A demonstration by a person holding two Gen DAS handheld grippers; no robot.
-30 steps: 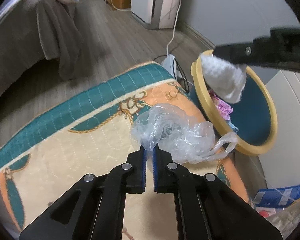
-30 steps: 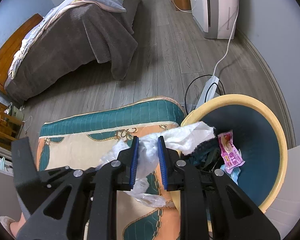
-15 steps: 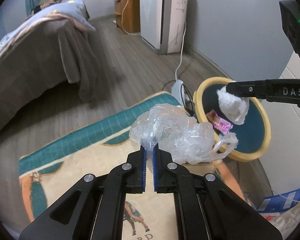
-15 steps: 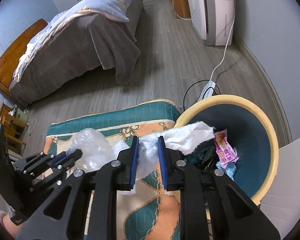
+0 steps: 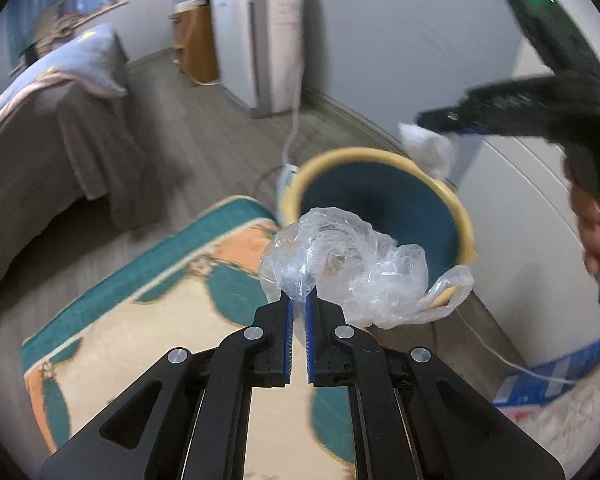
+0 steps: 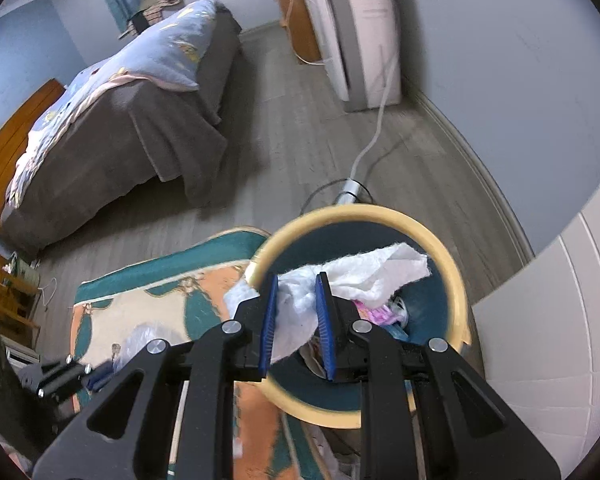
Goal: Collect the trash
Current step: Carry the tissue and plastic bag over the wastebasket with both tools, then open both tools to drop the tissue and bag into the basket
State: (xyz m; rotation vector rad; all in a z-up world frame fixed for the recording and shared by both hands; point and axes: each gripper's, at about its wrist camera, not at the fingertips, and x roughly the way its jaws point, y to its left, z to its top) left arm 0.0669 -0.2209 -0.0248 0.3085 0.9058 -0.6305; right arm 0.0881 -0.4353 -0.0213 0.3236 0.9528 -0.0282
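Left gripper (image 5: 299,304) clenched on a crumpled clear plastic bag (image 5: 348,268), pinched by a fold between the blue pads (image 5: 287,320), the rest of it ballooning ahead and to the right. Held in the air, just in front of the near rim of the bin (image 5: 384,204) (yellow rim, dark teal inside), above the patterned rug (image 5: 148,320).

Right gripper (image 6: 296,312) grasping a wad of white tissue (image 6: 364,276), jaws partly apart with the wad filling the gap, one end trailing out to the right. Hanging over the mouth of the bin (image 6: 456,292). Down inside: a pink wrapper (image 6: 376,314) and other scraps, too blurred to name.

Seen from the left camera, right gripper (image 5: 432,118) high at the right with the tissue (image 5: 426,148) dangling above the far rim, and a hand (image 5: 596,220) on its grip. Seen from the right camera, left gripper (image 6: 96,374) low at the left, blurred, over the rug (image 6: 152,308).

Around: bed (image 6: 120,112) under a grey cover, white appliance (image 6: 360,36) against the wall, cord (image 6: 372,140) across the wood floor (image 6: 284,132).
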